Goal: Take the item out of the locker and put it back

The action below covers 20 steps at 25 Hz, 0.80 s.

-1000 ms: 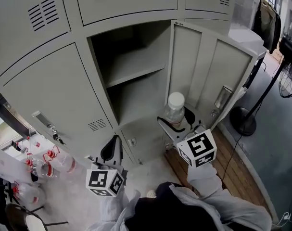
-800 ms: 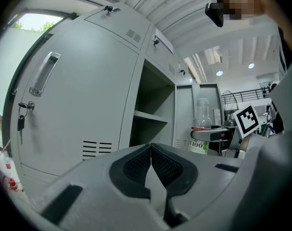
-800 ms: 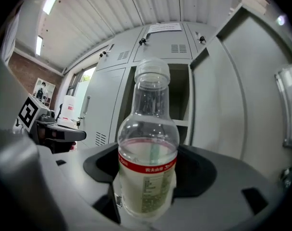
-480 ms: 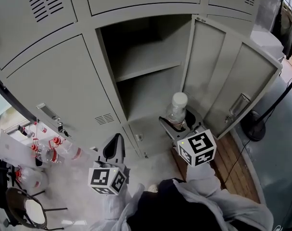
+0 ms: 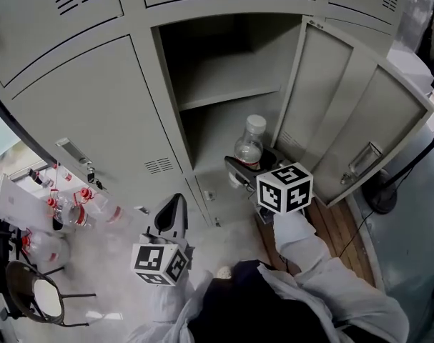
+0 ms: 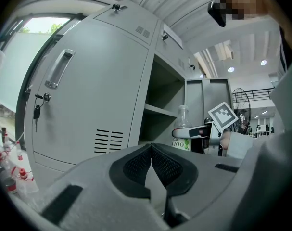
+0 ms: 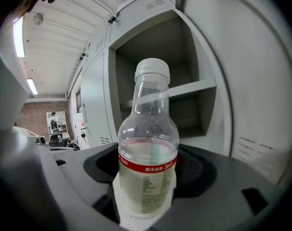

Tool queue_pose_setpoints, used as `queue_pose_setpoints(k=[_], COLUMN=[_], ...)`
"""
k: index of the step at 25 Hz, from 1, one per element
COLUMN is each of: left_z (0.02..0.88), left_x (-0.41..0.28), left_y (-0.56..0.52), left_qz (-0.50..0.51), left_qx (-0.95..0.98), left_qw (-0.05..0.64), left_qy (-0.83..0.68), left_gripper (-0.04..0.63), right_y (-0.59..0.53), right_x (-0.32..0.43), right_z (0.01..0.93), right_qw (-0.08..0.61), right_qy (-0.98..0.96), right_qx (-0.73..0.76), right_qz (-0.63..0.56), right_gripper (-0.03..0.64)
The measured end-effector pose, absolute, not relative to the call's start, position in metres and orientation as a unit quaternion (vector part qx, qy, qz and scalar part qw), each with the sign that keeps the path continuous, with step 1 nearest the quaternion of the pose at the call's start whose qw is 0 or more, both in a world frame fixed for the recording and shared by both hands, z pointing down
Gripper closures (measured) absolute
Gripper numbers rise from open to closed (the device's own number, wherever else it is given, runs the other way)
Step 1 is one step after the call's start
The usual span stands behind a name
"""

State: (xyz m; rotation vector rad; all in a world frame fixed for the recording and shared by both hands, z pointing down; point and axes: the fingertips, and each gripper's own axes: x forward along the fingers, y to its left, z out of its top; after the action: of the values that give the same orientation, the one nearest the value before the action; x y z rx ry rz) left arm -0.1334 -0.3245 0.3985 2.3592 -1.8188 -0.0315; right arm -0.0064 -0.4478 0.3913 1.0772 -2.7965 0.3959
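A clear plastic bottle (image 5: 249, 146) with a white cap and a red-banded label stands upright between the jaws of my right gripper (image 5: 249, 164), which is shut on it. It is held just in front of the open locker compartment (image 5: 224, 84), below the level of its shelf (image 5: 231, 97). In the right gripper view the bottle (image 7: 148, 158) fills the middle, pale liquid up to the red band, with the jaws closed on its lower half. My left gripper (image 5: 171, 216) hangs low at the left, shut and holding nothing (image 6: 151, 162). It sees the bottle (image 6: 183, 129) from the side.
The locker door (image 5: 352, 127) stands swung open to the right. Closed locker doors (image 5: 95, 113) with a handle (image 5: 74, 151) lie to the left. Several bottles with red caps (image 5: 74, 206) sit on the floor at the left, near a round stool (image 5: 31, 299).
The right gripper has carried the bottle up and leftwards, closer to the locker opening. The head view has tilted. The left gripper has hardly moved.
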Motion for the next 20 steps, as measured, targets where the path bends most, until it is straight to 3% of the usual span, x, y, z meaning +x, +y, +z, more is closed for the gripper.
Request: queue_pose_setpoints(k=[5,20], left_z=[0.401,0.391], left_x=[-0.140,-0.163], left_y=[-0.319,-0.321], left_qz=[-0.010,-0.039], left_qx=[0.782,0.760], left_qw=[0.086,0.077], left_qy=[-0.617,-0.644], left_gripper=[0.586,0.586], right_y=[-0.471,-0.514], right_x=[-0.015,-0.033], right_z=[0.407,0.430], right_qw=[0.066,0.156], right_qy=[-0.918,-0.885], right_qx=[0.333,0.343], right_qz=[0.204,0.273], right_gripper=[0.301,0.301])
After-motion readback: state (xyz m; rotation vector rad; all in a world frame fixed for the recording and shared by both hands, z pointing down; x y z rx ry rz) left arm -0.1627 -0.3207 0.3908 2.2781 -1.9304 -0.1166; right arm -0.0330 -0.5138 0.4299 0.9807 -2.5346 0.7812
